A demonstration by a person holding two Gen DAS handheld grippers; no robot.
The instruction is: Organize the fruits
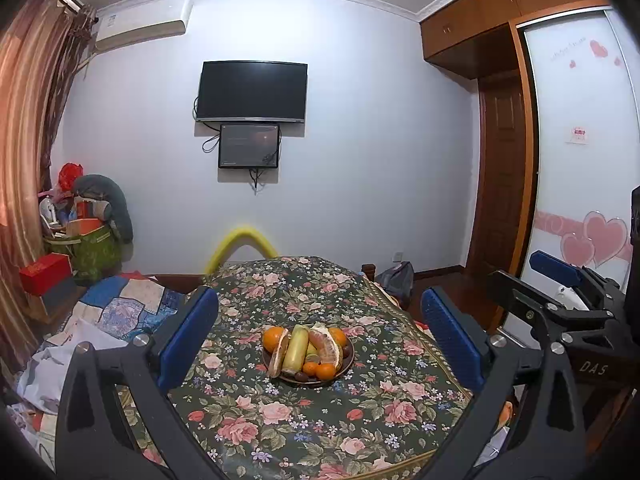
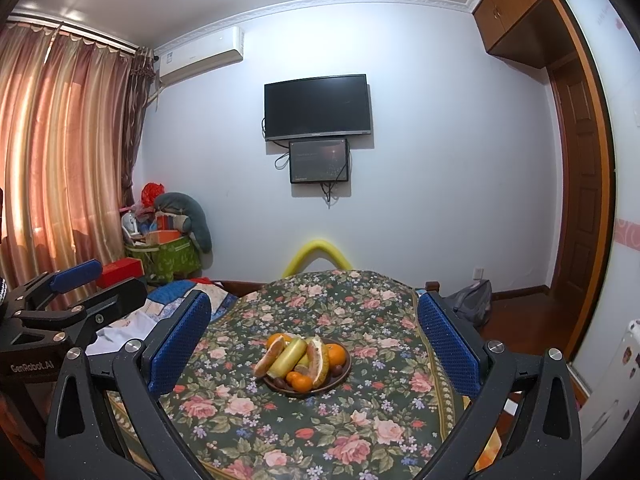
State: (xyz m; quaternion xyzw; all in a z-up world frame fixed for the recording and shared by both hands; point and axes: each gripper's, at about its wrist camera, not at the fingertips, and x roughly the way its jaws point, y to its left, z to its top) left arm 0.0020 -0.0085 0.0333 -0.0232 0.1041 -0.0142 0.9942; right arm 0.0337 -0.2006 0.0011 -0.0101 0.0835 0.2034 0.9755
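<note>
Left wrist view: both pairs of ribbed blue fingers (image 1: 188,336) spread wide, empty; round brown plate (image 1: 347,364) on floral cloth (image 1: 320,420).

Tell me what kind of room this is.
Most likely a home bedroom: a quilt on what looks like a bed, a wardrobe with heart decals, and a wall TV. The fruit plate sits on a floral-covered table.
</note>
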